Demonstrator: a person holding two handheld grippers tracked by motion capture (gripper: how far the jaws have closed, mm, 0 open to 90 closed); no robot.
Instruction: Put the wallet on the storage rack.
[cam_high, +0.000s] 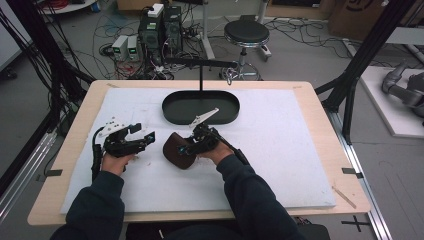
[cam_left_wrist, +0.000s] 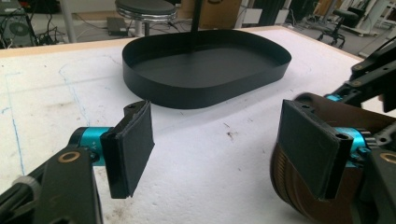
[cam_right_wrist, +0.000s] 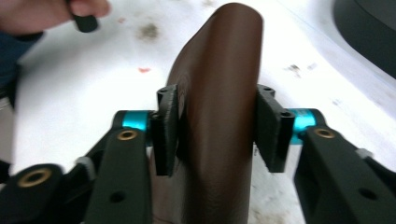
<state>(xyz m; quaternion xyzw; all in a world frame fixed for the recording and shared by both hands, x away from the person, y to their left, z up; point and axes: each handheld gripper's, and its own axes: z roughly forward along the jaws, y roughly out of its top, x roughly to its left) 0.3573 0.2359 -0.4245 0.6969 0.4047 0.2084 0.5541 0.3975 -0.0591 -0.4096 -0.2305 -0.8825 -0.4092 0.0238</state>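
A brown leather-like case (cam_high: 174, 151) lies on the white foam mat near the middle. My right gripper (cam_high: 189, 147) comes at it from the right, and in the right gripper view both pads press the sides of the brown case (cam_right_wrist: 219, 70), so the right gripper (cam_right_wrist: 217, 128) is shut on it. My left gripper (cam_high: 144, 131) sits just left of the case, jaws wide apart with bare mat between them. In the left gripper view the left gripper (cam_left_wrist: 219, 144) stands open, with the case (cam_left_wrist: 289, 186) behind its right-hand jaw.
A shallow black oval tray (cam_high: 182, 107) lies beyond the case; a thin black post (cam_high: 201, 75) with a crossbar rises from its far side. The white foam mat (cam_high: 280, 150) covers most of the wooden table. A stool (cam_high: 246, 34), computers and cables stand on the floor behind.
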